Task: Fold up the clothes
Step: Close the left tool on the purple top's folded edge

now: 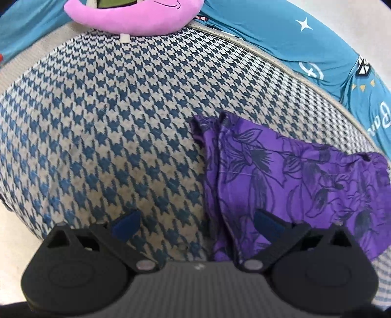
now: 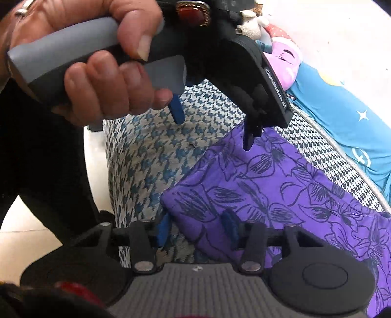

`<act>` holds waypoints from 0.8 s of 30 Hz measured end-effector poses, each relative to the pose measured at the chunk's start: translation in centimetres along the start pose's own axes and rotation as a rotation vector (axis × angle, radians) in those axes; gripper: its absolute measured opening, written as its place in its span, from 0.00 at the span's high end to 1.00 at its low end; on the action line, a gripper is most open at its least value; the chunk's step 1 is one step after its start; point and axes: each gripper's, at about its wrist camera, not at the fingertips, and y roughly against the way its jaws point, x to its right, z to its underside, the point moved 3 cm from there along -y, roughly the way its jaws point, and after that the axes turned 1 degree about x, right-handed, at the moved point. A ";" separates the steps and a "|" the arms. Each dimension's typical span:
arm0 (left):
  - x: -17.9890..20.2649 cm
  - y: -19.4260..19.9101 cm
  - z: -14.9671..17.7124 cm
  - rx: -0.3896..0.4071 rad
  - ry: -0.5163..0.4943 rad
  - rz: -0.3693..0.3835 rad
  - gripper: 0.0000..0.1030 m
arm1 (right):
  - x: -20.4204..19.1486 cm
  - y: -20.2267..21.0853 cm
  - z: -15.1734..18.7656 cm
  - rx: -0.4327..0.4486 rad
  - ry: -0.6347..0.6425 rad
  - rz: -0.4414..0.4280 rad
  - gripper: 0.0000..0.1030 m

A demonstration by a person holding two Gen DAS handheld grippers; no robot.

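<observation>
**Purple garment lies folded at the corner of the houndstooth pad**

Purple cloth printed with dark flower outlines, the garment (image 1: 288, 181) lies flat on a blue-and-white houndstooth pad (image 1: 102, 127), toward the pad's near right part. Its left edge shows two stacked layers running straight toward the camera; its near corner sits close to the pad's front edge, beyond which pale floor shows. To the left of the garment the pad is bare cloth, wide open for moving.

Left gripper (image 1: 198, 223) hangs above that bare stretch and the garment's left edge, blue pads spread wide, nothing between them. In the right wrist view a hand (image 2: 97, 61) grips its grey handle.

Right gripper (image 2: 195, 230) stands part open, straddling the garment's near corner; whether the pads press the cloth I cannot tell.

Behind the pad's piped rim lies a teal sheet (image 1: 281, 46) with white stars and partly readable white lettering. A pink plush toy (image 1: 127, 14) rests at the far edge.
</observation>
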 end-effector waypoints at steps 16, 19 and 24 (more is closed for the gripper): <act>2.6 -1.5 -0.7 -0.147 -0.033 0.207 0.12 | 6.0 4.3 -1.6 0.150 -0.327 -0.062 0.91; 3.1 -2.0 -0.4 -0.192 -0.028 0.281 0.28 | 5.3 4.3 -1.6 0.141 -0.296 -0.057 0.90; 3.9 -1.6 -0.1 -0.172 -0.080 0.286 0.34 | 4.1 3.1 -1.3 0.095 -0.227 -0.049 0.67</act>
